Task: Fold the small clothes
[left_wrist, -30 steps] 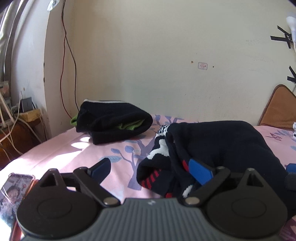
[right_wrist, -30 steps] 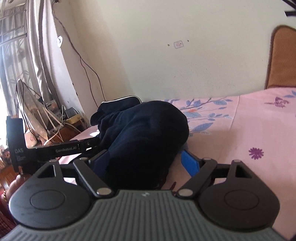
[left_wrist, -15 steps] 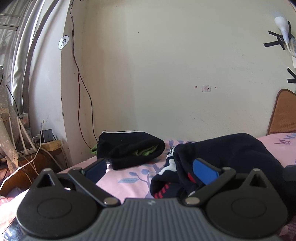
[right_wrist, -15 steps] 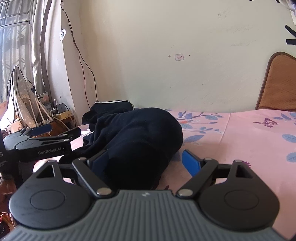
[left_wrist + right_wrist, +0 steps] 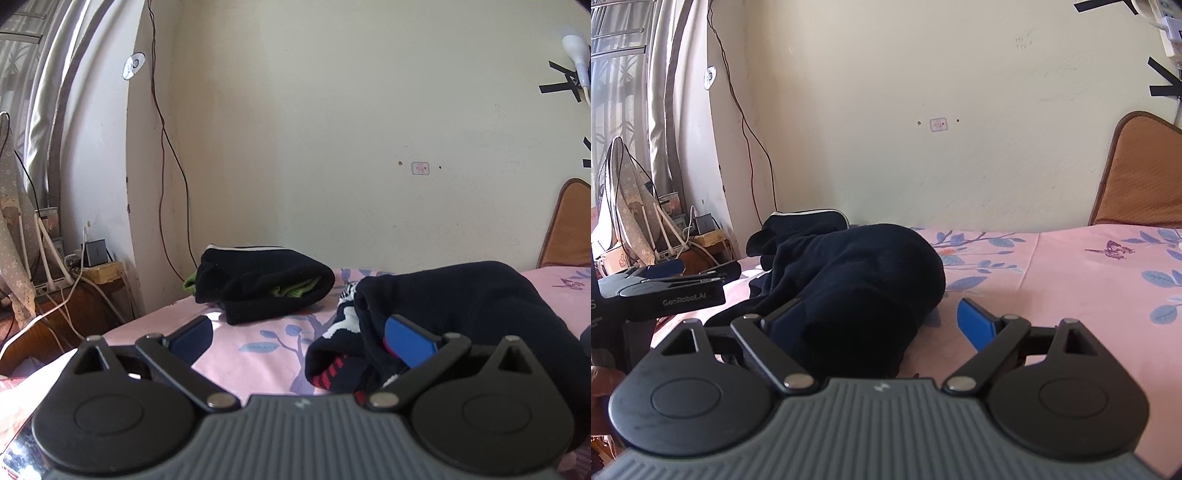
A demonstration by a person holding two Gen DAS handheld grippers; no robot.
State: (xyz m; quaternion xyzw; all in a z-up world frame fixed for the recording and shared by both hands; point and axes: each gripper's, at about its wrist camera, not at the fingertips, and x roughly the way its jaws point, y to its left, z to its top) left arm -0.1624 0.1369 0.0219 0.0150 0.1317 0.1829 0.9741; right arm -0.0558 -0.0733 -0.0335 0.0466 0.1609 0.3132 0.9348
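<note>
- Left tongs [image 5: 299, 332] gape wide, gripping nothing.
- Right tongs [image 5: 881, 321], just widening, straddle the dark garment [image 5: 864, 273] on the bed [image 5: 1071, 280] without pressing it.

A bundled garment [image 5: 461, 306] lies on the bed [image 5: 258, 347] close in front of both grippers. A folded garment [image 5: 258, 284] lies behind it to the left, near the bed's far-left corner. A headboard [image 5: 1141, 181] stands at the bed's far-right edge against the wall.

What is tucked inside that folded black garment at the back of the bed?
Bright green fabric peeks from the folded black garment, at its open right end and left edge. How far it runs inside is covered.
</note>
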